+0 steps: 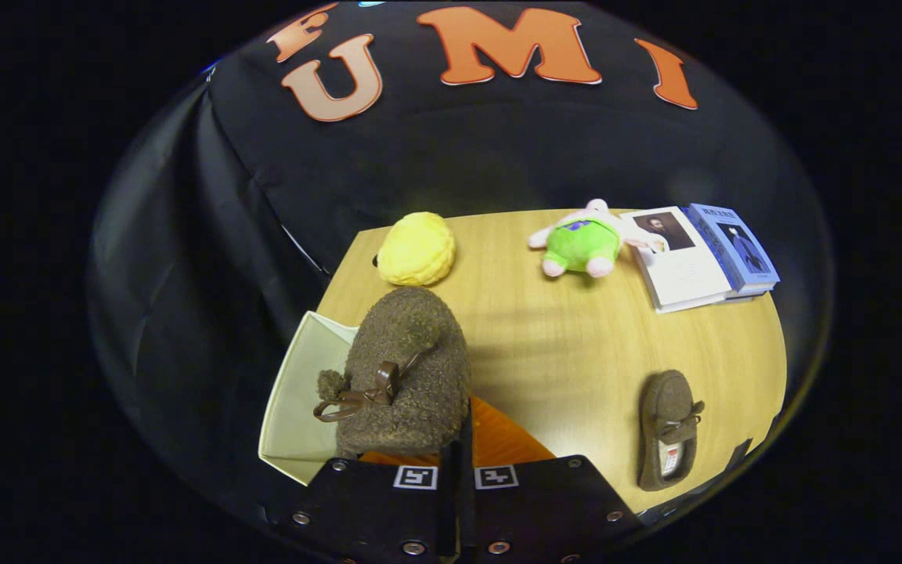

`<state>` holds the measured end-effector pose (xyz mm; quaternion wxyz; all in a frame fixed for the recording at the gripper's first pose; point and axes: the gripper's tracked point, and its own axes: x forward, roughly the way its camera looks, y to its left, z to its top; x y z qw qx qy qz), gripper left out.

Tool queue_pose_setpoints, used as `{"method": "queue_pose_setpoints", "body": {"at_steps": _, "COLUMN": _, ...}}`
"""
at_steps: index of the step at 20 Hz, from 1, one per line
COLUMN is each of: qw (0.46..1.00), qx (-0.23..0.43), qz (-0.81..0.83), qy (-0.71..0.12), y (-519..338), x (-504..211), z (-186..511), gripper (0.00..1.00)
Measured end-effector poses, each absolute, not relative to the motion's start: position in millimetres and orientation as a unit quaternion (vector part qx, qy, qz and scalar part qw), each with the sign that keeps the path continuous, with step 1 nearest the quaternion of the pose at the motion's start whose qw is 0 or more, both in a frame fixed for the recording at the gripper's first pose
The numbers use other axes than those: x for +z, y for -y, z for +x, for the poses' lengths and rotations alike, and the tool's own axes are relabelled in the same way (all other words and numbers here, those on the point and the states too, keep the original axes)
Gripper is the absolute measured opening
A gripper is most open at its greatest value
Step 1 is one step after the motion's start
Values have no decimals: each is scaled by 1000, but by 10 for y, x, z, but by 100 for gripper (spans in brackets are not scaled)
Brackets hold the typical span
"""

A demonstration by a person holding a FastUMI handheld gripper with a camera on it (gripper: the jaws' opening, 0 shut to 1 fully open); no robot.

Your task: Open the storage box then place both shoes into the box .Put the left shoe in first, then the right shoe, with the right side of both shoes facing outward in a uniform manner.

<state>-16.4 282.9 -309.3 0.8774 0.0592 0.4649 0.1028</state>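
Note:
A brown fuzzy shoe [408, 368] with a brown leather bow hangs toe-up just ahead of my gripper [456, 442]. Both fingers press together on its rim, so the gripper is shut on it. The shoe hovers over the pale cream storage box [294, 407], which stands at the table's left edge; its inside is mostly hidden behind the shoe. An orange ribbed panel [502, 439] shows right beside the fingers; whether it belongs to the box I cannot tell. The second brown shoe [669, 429] lies flat on the wooden table [576, 345], off to the right of the fingers, opening up.
Beyond the held shoe sits a yellow round plush [416, 249]. A green and pink plush toy [582, 243] lies at the table's far side, with two books [698, 254] next to it on the right. Black cloth walls the booth behind and to the left.

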Motion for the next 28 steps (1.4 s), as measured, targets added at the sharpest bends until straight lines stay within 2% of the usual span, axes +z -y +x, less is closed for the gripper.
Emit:
{"method": "queue_pose_setpoints", "body": {"at_steps": 9, "qw": 852, "qx": 131, "qz": 52, "qy": -505, "y": -4013, "x": -3376, "z": -261, "gripper": 3}}
{"method": "queue_pose_setpoints", "body": {"at_steps": 18, "qw": 836, "qx": 49, "qz": 79, "qy": -541, "y": -4218, "x": -3842, "z": -200, "gripper": 4}}
{"method": "queue_pose_setpoints", "body": {"at_steps": 21, "qw": 827, "qx": 40, "qz": 94, "qy": -554, "y": -4270, "x": -3984, "z": -252, "gripper": 5}}
{"method": "queue_pose_setpoints", "body": {"at_steps": 23, "qw": 816, "qx": 50, "qz": 118, "qy": -564, "y": -4384, "x": -4071, "z": -307, "gripper": 13}}
{"method": "queue_pose_setpoints", "body": {"at_steps": 24, "qw": 810, "qx": 55, "qz": 118, "qy": -572, "y": -4395, "x": -4111, "z": -366, "gripper": 23}}
{"method": "queue_pose_setpoints", "body": {"at_steps": 27, "qw": 797, "qx": 72, "qz": 82, "qy": -594, "y": -4305, "x": -4207, "z": -558, "gripper": 40}}
{"method": "queue_pose_setpoints", "body": {"at_steps": 28, "qw": 797, "qx": 90, "qz": 91, "qy": -590, "y": -4369, "x": -4196, "z": -600, "gripper": 51}}
